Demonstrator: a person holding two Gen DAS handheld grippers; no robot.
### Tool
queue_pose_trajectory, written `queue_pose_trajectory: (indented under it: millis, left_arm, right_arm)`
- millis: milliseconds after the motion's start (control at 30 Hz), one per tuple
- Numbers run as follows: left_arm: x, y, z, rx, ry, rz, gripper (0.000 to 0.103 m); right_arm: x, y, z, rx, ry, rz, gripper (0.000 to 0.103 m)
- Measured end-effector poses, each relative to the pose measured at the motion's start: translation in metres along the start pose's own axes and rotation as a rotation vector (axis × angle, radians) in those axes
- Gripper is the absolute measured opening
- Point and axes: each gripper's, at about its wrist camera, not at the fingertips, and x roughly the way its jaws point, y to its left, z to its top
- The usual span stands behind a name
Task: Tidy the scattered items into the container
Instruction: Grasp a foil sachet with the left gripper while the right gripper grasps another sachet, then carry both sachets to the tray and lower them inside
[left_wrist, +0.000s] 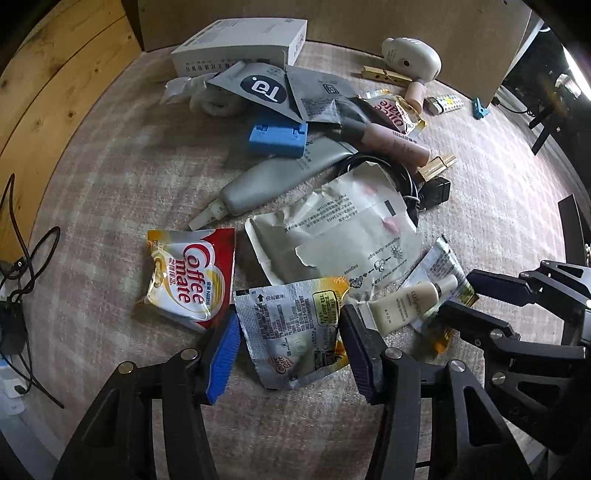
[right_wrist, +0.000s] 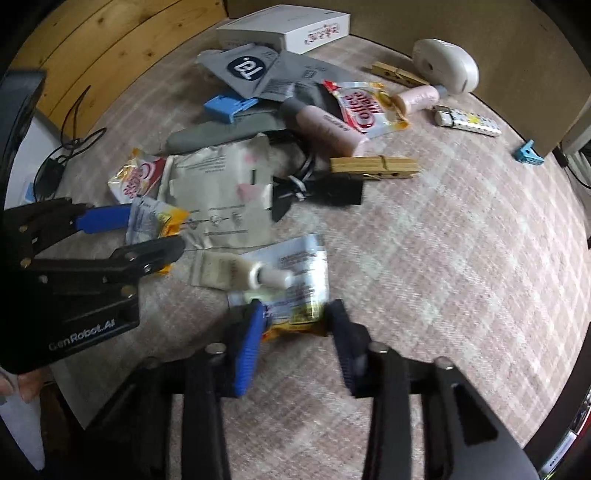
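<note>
Scattered items lie on a plaid cloth. My left gripper (left_wrist: 290, 341) is open, its jaws on either side of a silver and yellow creamer sachet (left_wrist: 295, 328); it also shows in the right wrist view (right_wrist: 151, 236). A red Coffee mate packet (left_wrist: 188, 273) lies to its left. My right gripper (right_wrist: 295, 321) is open around the near end of a silver and yellow sachet (right_wrist: 301, 280), on which a small cream Avon tube (right_wrist: 236, 273) rests. The right gripper shows in the left wrist view (left_wrist: 458, 291). No container is identifiable.
Behind lie a torn paper pouch (left_wrist: 343, 225), a grey tube (left_wrist: 280, 173), a blue block (left_wrist: 277, 138), a pink bottle (right_wrist: 325, 127), wooden clothespins (right_wrist: 373, 166), a black cable (right_wrist: 317, 188), a white box (left_wrist: 240, 44) and a white device (right_wrist: 443, 64). Wood floor borders the left.
</note>
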Motion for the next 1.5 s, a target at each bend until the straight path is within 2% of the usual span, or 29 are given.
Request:
queue_pose_trajectory:
  millis: [133,200,267,333,433,567,800,933,1067,1233,1500]
  left_arm:
    - [-0.002,-0.001,-0.003,0.025,-0.009,0.01,0.044]
    - [-0.004,-0.001,-0.005,0.029,-0.015,0.004,0.035]
    - [-0.006,0.002,-0.008,0.025,-0.021,-0.001,0.03]
    - [-0.01,0.012,-0.015,0.012,-0.028,-0.01,0.029]
    - [-0.013,0.022,-0.021,-0.008,-0.027,-0.027,0.025]
    - [-0.019,0.039,-0.026,-0.028,-0.026,-0.039,0.022]
    - [-0.045,0.037,-0.02,-0.002,-0.068,-0.052,0.022]
    - [-0.063,0.008,-0.017,0.04,-0.086,-0.052,0.022]
    - [-0.076,-0.035,-0.014,0.095,-0.099,-0.061,0.022]
    - [-0.066,-0.084,0.008,0.161,-0.106,-0.077,0.022]
    - [-0.072,-0.151,0.022,0.255,-0.119,-0.124,0.022]
  right_arm:
    - [0.0,-0.002,0.005,-0.005,0.002,0.008,0.033]
    - [0.0,0.0,0.006,-0.019,0.004,0.002,0.022]
    - [-0.001,-0.002,0.007,-0.009,0.013,0.028,0.013]
    - [-0.003,-0.007,0.008,0.014,0.015,0.05,0.009]
    - [-0.008,-0.016,0.007,0.057,0.006,0.075,0.007]
    - [-0.019,-0.025,0.005,0.071,-0.014,0.068,0.006]
    - [-0.048,-0.057,0.002,0.126,-0.069,0.043,0.005]
    - [-0.069,-0.079,-0.003,0.167,-0.111,0.024,0.005]
    - [-0.086,-0.084,-0.029,0.192,-0.142,-0.006,0.005]
    - [-0.095,-0.1,-0.047,0.241,-0.168,-0.04,0.005]
    - [-0.12,-0.142,-0.081,0.356,-0.211,-0.082,0.005]
